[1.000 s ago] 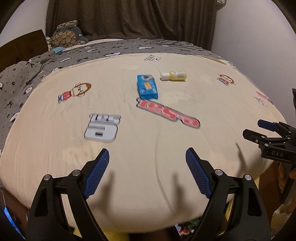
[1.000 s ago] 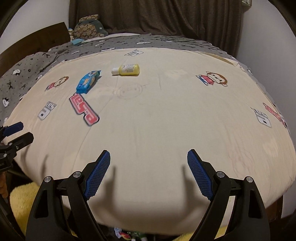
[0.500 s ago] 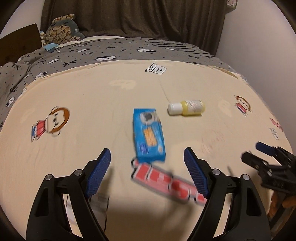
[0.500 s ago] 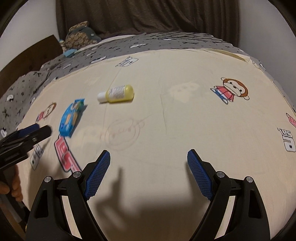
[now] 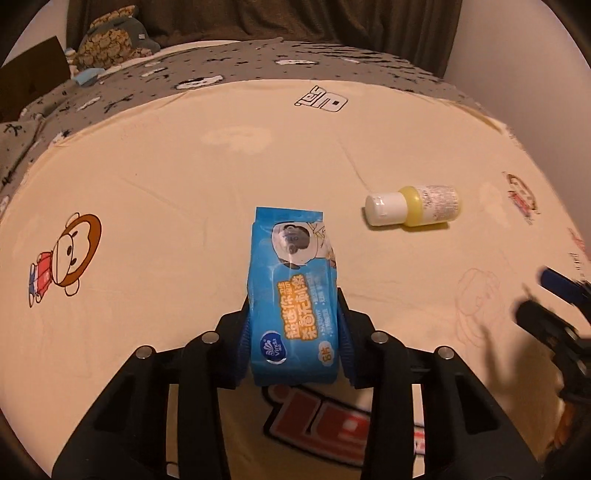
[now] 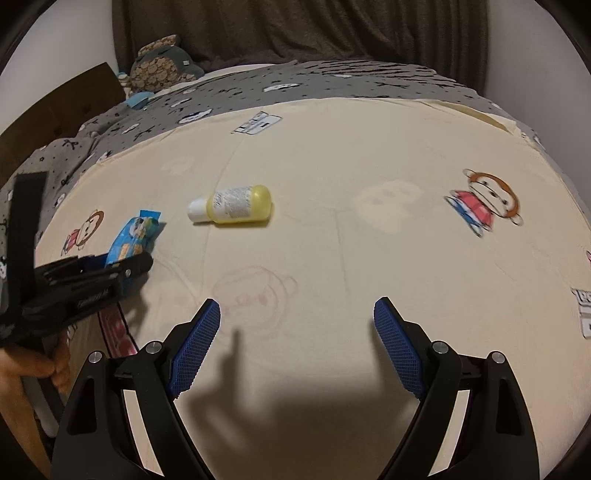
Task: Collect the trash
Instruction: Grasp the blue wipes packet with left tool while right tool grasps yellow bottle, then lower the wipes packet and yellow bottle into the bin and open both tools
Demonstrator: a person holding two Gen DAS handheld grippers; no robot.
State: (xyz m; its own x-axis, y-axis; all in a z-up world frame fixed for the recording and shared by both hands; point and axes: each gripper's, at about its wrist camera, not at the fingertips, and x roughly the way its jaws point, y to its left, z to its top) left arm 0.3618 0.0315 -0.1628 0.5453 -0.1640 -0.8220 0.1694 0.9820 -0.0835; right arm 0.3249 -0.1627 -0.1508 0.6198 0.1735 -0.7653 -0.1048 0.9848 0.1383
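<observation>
The left gripper point(image 5: 293, 332) has its black fingers and blue ribbed pads pressed against both long sides of the blue plastic wet-wipe packet point(image 5: 295, 291), clamping its near half. The packet is a soft rectangular pouch with yellow and white lettering, a round white logo at the near end and a cartoon figure on the resealable flap at the far end. It points straight away from the left gripper, its far end sticking out past the fingertips over the cream cartoon-print bedsheet point(image 5: 184, 192); whether it has left the sheet cannot be told.

Beyond the packet and to its right lies the small yellow plastic bottle with a white cap point(image 5: 413, 205), on its side on the sheet, cap pointing towards the packet, well apart from it. It carries a pale printed label around its body.

The right gripper point(image 6: 297, 325) is spread wide with nothing between its blue pads, hovering over the sheet nearer than the bottle point(image 6: 231, 205) and to the packet's right. In its view the packet point(image 6: 129, 247) sits at the left, pinched in the left gripper point(image 6: 122, 267).

Behind the packet, past the sheet's far edge, a grey patterned blanket point(image 5: 258, 66) runs back to a patterned stuffed toy point(image 5: 110, 40) and dark brown curtains point(image 5: 295, 18).
</observation>
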